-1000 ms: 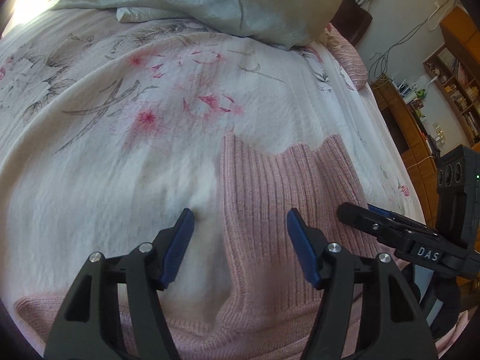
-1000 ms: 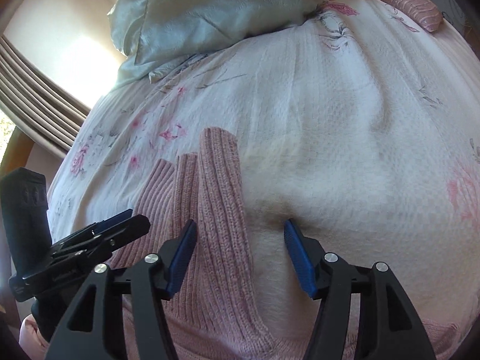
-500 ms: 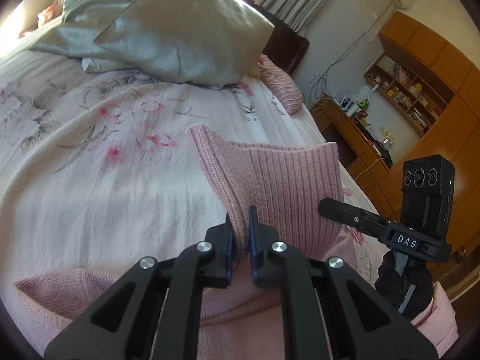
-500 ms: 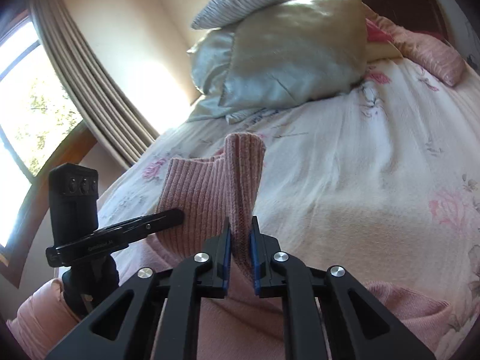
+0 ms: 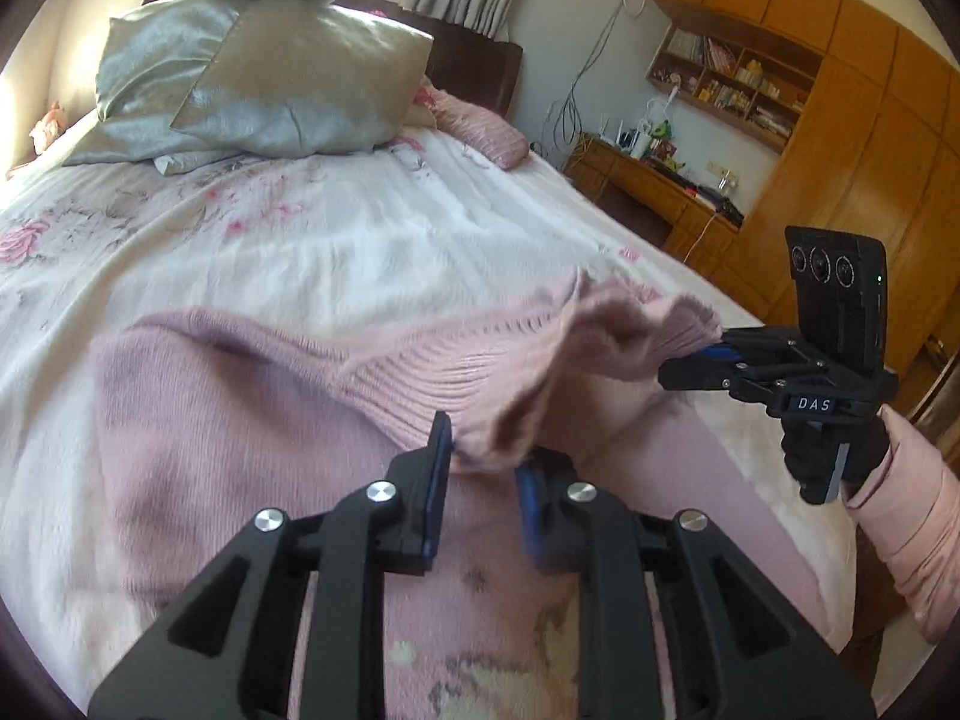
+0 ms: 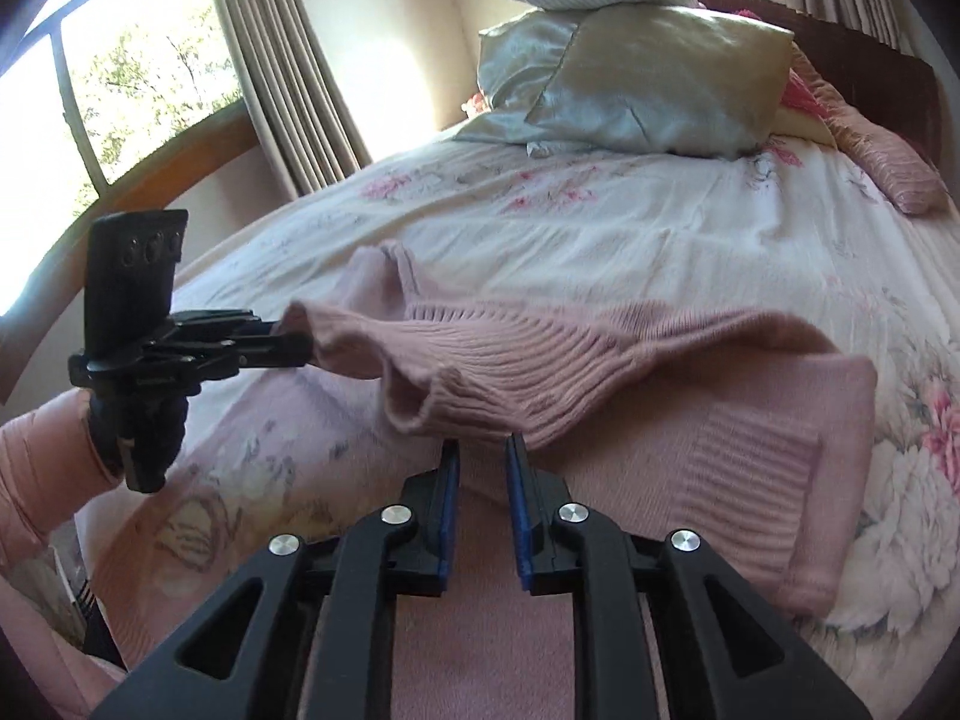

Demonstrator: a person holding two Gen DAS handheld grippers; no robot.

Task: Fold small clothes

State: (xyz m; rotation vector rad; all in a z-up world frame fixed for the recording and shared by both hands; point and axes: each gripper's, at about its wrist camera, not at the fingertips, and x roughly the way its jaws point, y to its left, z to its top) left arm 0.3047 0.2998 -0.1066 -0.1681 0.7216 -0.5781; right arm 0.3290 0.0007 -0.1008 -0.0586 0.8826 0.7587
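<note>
The bed (image 5: 360,252) fills most of the room, spread with a white cover printed with pink flowers. Along the right wall stand wooden cupboards (image 5: 852,138) with open shelves and a desk under them. On the left side a big window (image 6: 120,78) lets in hard daylight past beige curtains (image 6: 288,60).

A pink knitted sweater (image 5: 210,420) lies across the near part of the bed. Its body is flat on the cover, and one sleeve runs out flat at the right of the bed. Its ribbed hem (image 5: 456,372) is off the cover and hangs in the air above the sweater's own body, strung between the two tools.

At the far end, silvery pillows (image 5: 288,90) lean against the dark headboard. A small striped one sits on top and a pink cushion (image 5: 480,126) lies to their right.

The left tongs (image 5: 483,450) have a thick roll of the hem between their blue pads, which stand a little apart around it. Seen from the other side, the left tongs (image 6: 300,348) grasp the cloth at the very tip. The right tongs (image 6: 483,444) are clenched on the other end of the hem with only a narrow slot between the pads. In the left camera's view the right tongs (image 5: 711,354) have knit bunched at the nose.

A dark-gloved hand (image 5: 834,450) with a pink cuff (image 5: 912,540) grips the right handle.
</note>
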